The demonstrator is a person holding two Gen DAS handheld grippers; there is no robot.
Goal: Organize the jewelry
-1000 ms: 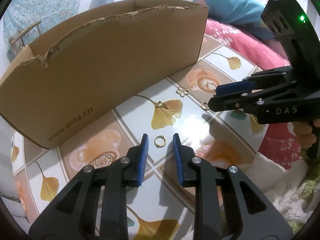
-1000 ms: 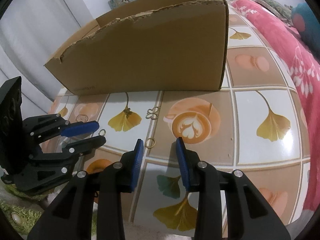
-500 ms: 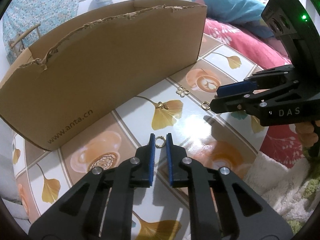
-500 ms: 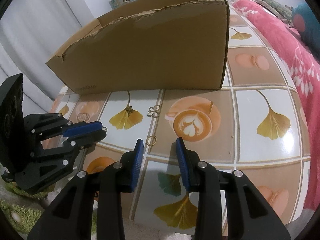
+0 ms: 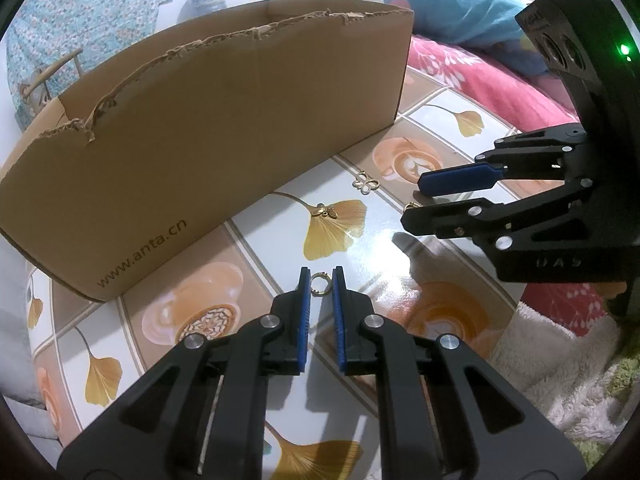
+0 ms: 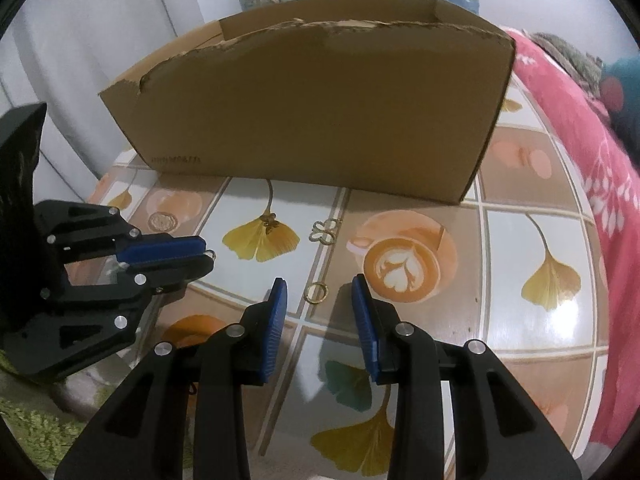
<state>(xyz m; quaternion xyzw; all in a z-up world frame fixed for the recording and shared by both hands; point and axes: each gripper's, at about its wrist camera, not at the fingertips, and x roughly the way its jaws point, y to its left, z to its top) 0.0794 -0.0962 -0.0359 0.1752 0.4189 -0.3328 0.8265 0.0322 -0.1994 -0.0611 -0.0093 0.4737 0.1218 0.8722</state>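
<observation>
Now left tongs (image 5: pixel 320 278) have just been closing and pinch a small gold ring (image 5: pixel 320 283) at the fingertips, down on the ginkgo-print tiled counter (image 5: pixel 400 240). Right tongs (image 6: pixel 318 292) sit part open, a second small gold ring (image 6: pixel 316 293) lying on the counter between the tips, untouched. Torn brown cardboard box (image 6: pixel 320 112) stands beyond both tongs.

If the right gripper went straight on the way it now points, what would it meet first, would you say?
Most likely the small gold ring lying on the table just ahead of the right gripper; depth is hard to judge.
</observation>
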